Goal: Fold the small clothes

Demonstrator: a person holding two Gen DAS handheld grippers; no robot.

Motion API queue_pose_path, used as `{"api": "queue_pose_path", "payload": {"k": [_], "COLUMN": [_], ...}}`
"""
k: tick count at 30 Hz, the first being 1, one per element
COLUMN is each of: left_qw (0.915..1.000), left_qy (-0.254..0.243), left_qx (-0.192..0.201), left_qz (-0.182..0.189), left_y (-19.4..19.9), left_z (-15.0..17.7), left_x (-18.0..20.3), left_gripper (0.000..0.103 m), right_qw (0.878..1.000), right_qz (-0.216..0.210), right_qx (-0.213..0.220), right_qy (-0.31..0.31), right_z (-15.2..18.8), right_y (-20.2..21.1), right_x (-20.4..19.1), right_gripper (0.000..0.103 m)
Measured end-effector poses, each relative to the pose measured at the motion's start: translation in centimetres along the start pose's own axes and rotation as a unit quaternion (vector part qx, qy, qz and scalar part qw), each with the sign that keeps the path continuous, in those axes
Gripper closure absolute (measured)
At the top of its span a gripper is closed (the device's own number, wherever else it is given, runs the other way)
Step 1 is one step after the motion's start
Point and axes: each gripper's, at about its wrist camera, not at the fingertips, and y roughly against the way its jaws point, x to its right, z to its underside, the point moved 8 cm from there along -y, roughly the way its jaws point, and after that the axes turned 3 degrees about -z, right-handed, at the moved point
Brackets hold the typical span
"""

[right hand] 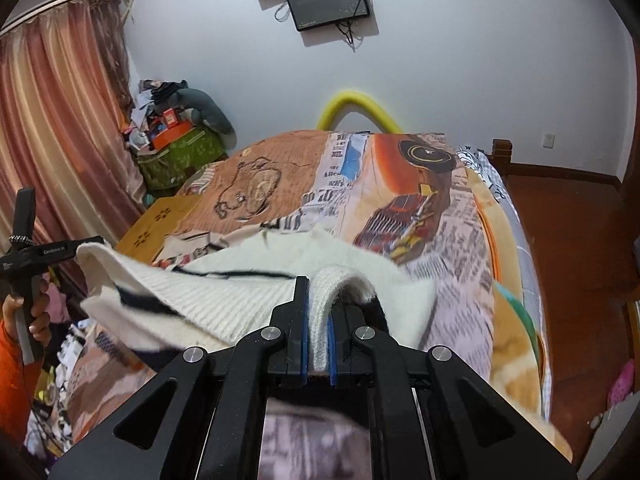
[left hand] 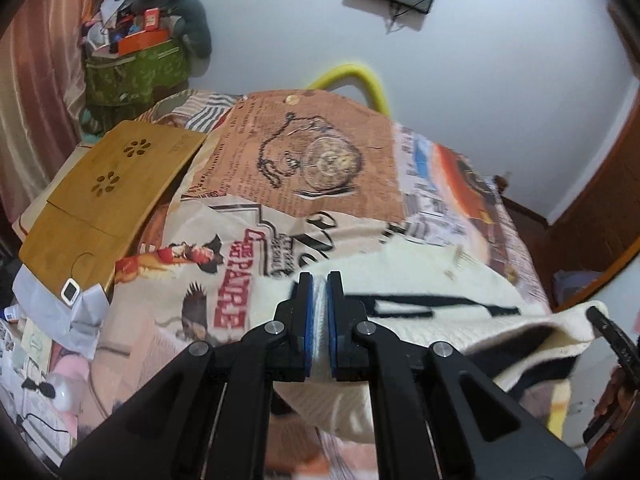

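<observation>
A cream knitted sweater (left hand: 440,280) with black stripes hangs between both grippers above the bed. My left gripper (left hand: 319,280) is shut on one edge of the sweater. My right gripper (right hand: 319,284) is shut on the other edge of the sweater (right hand: 224,300), whose ribbed fabric bulges over its fingers. The right gripper's tip shows at the right edge of the left wrist view (left hand: 612,332). The left gripper's handle shows at the left of the right wrist view (right hand: 24,248), held by a hand. The sweater's lower part droops out of sight.
The bed (right hand: 400,184) carries a newspaper-print cover. A bamboo lap desk (left hand: 104,196) lies on its left side. A cluttered green box (left hand: 136,68) stands by the curtain. A yellow tube (left hand: 360,80) arches behind the bed. Clutter lies at the lower left (left hand: 40,360).
</observation>
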Motion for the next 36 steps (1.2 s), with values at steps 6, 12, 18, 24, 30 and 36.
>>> {"api": "queue_pose_path", "payload": {"k": [6,12,18,24,30,36], "left_qw": [0.9988,0.9959,0.9928,0.9936,0.995,0.9914], "left_qy": [0.014,0.002,-0.009,-0.032,-0.066,-0.094], "left_qx": [-0.038,-0.071,-0.094,-0.083,-0.028,-0.049], "left_qz": [-0.027,-0.055,-0.074,-0.071,-0.071,-0.077], "left_y": [-7.6,-13.9,-16.7,-14.2,-8.6,-8.3], "left_z": [-1.4,-1.3,-1.5,-1.7,-2.5,-0.1], "left_x": [-1.5,-2.0,-2.4,-2.2,-2.4,-3.2], "left_gripper": [0.098,0.099,0.102,0.069,0.033,0.026], "right_qw": [0.999,0.997,0.994,0.993,0.998,0.997], "right_qz": [0.011,0.026,0.026,0.012,0.032,0.05], "right_qx": [-0.033,-0.069,-0.101,-0.103,-0.046,-0.056], "right_qy": [-0.016,-0.021,-0.041,-0.055,-0.029,0.01], "right_z": [-1.6,-1.4,-0.6,-0.8,-2.7,-1.8], "right_y": [-5.8,-10.8,-12.9,-11.1,-5.9,-4.4], "right_x": [2.6,4.9,6.6,6.6,6.0,5.6], "right_gripper": [0.097,0.097,0.097,0.082,0.052,0.04]}}
